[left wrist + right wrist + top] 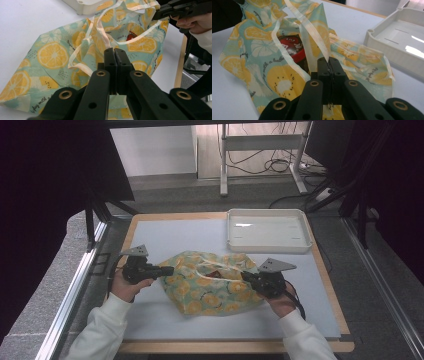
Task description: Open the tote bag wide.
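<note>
A cloth bag [210, 287] printed with lemon slices lies crumpled in the middle of the white mat. My left gripper [167, 270] is at the bag's left edge, shut on a pale strap [101, 30] of the bag [52, 57]. At the bag's right edge my right gripper [246, 276] is shut on another pale strap [315, 32], which runs down between its jaws. Through the bag's [282, 82] open mouth I see a red lid [293, 51] of something inside. The right gripper [175, 10] also appears at the top right of the left gripper view.
A white plastic tray [268, 231] stands at the back right of the mat, just behind the bag; it also appears as tray [402, 40]. The wooden table edge [330, 285] runs close on the right. A metal rail [70, 295] borders the left side.
</note>
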A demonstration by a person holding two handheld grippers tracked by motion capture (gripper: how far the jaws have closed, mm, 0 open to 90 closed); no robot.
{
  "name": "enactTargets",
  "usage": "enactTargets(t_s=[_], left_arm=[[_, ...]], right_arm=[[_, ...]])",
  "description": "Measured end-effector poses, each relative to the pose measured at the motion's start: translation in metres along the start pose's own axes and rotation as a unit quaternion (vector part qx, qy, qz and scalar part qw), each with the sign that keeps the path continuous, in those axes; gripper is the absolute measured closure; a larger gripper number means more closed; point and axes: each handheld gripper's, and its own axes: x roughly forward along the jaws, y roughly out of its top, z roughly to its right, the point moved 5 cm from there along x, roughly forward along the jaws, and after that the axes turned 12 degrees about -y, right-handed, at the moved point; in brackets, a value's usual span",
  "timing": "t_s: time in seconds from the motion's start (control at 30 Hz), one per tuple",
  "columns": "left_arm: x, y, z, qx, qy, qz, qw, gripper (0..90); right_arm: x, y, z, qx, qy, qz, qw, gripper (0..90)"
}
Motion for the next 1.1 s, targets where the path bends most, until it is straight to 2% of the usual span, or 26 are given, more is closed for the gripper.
enactTargets(t_s=[0.23, 0.43, 0.87, 1.1], left_arm=[[0.003, -0.003, 0.002, 0.000, -0.003, -0.004, 1.0000, 89.8], [0.007, -0.009, 0.002, -0.003, -0.002, -0.011, 0.9999, 89.8], [0.011, -0.014, 0.003, 0.002, 0.014, -0.022, 0.9997, 89.9], [0.012, -0.015, 0.005, 0.003, 0.014, -0.020, 0.9997, 89.9]], right_arm=[[-0.007, -0.004, 0.000, 0.006, 0.006, 0.003, 1.0000, 88.1], [-0.007, -0.012, -0.005, 0.003, 0.011, -0.008, 0.9999, 88.1], [-0.008, -0.016, -0.006, 0.000, 0.014, -0.012, 0.9998, 88.1], [-0.009, -0.015, -0.008, -0.001, 0.016, -0.012, 0.9998, 88.1]])
